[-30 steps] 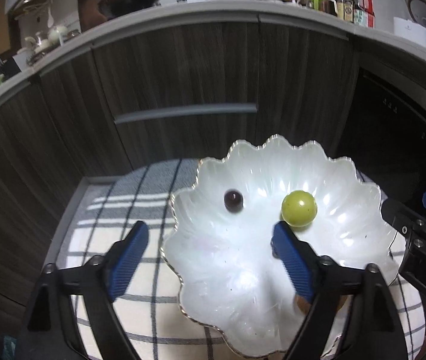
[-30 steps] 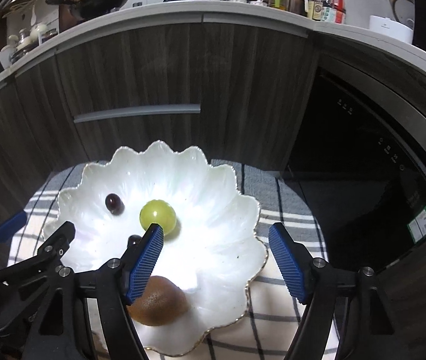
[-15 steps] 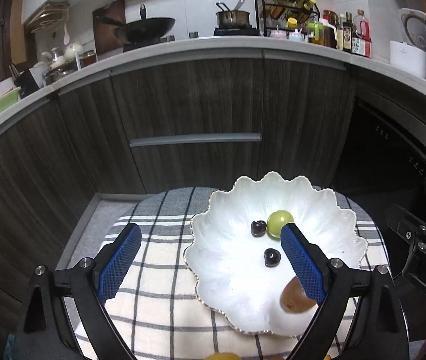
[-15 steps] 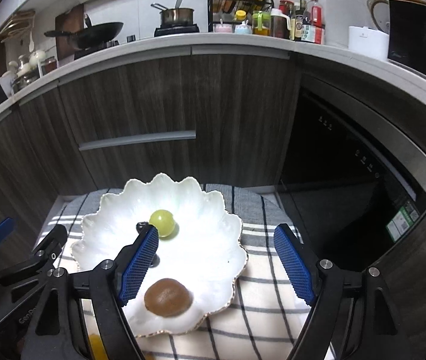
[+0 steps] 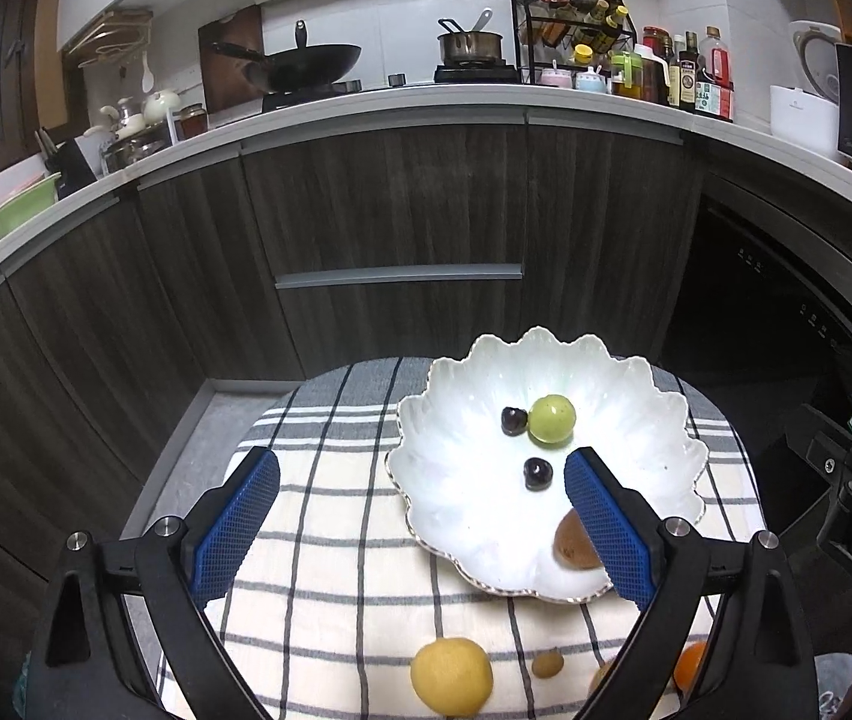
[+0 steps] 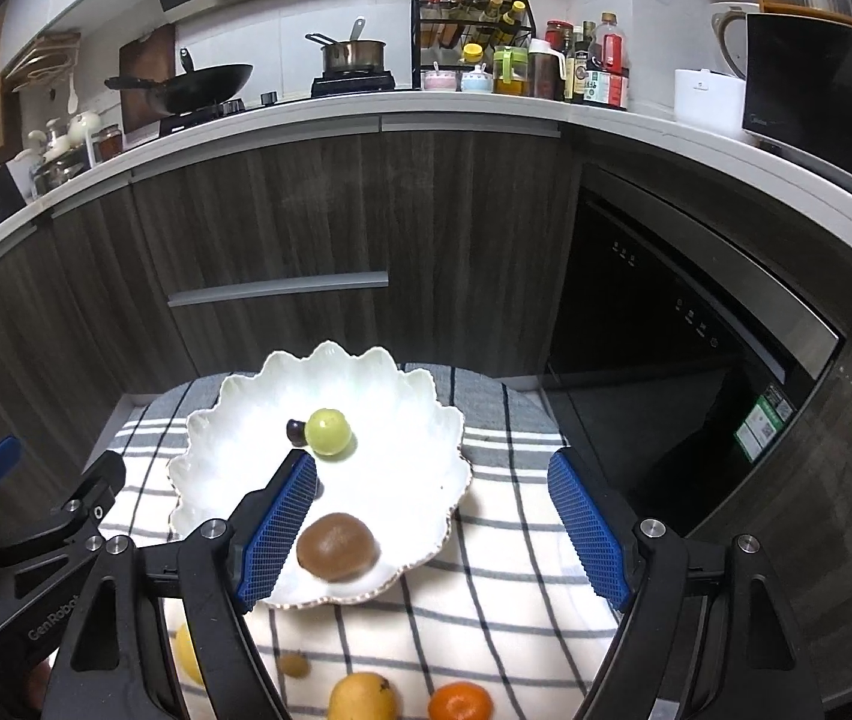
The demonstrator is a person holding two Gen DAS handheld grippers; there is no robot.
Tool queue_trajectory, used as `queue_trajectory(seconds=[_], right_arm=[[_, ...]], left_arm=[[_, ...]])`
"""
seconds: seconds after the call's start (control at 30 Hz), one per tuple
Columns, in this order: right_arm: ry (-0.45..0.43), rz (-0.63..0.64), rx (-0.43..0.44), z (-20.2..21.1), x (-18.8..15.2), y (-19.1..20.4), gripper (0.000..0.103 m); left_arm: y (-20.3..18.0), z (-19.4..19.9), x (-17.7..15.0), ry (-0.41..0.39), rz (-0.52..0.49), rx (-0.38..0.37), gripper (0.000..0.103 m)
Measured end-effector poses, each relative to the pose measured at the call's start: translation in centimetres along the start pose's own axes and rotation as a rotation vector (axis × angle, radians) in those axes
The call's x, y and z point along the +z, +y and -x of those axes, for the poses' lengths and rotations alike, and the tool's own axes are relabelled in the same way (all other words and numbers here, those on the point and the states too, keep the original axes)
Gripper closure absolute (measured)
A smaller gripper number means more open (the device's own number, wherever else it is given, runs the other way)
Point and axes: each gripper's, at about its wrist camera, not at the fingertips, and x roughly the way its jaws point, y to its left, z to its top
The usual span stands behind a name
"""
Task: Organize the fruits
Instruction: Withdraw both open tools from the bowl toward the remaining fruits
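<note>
Left wrist view: the left hand-held gripper (image 5: pixel 420 516) stands wide open and empty over the checked cloth (image 5: pixel 330 516). The scalloped plate (image 5: pixel 660 456) at right holds a green grape (image 5: pixel 552 417), 2 dark cherries (image 5: pixel 513 420) and a kiwi (image 5: pixel 573 543). A yellow fruit (image 5: pixel 452 675) waits nearer, so this looks like a gap between placements.

Right wrist view: the right hand-held gripper (image 6: pixel 432 522) is open and empty too. The kiwi's (image 6: pixel 337 546) long axis runs left-right; an orange (image 6: pixel 460 702) near the front seems the next pick.

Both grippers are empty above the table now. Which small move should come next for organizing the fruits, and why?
Probably lower the right gripper toward the orange fruit on the checked cloth and close on it. The white plate already holds a green fruit, two dark cherries and a brown kiwi, while several fruits lie off the plate, near the camera.
</note>
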Motion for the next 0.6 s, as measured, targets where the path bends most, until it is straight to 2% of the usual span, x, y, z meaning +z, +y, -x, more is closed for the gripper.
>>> queue_trajectory(seconds=[0.37,0.6], right_arm=[[0.010,-0.020,0.001,1.9,-1.8,-1.2,0.023],[0.033,-0.007,-0.002,2.1,-3.6,-1.1,0.023]], left_arm=[[0.0,2.2,-1.9,0.003,-0.010,-0.001,0.006],[0.1,2.3,-3.7,0.029,-0.029,0.005,0.006]])
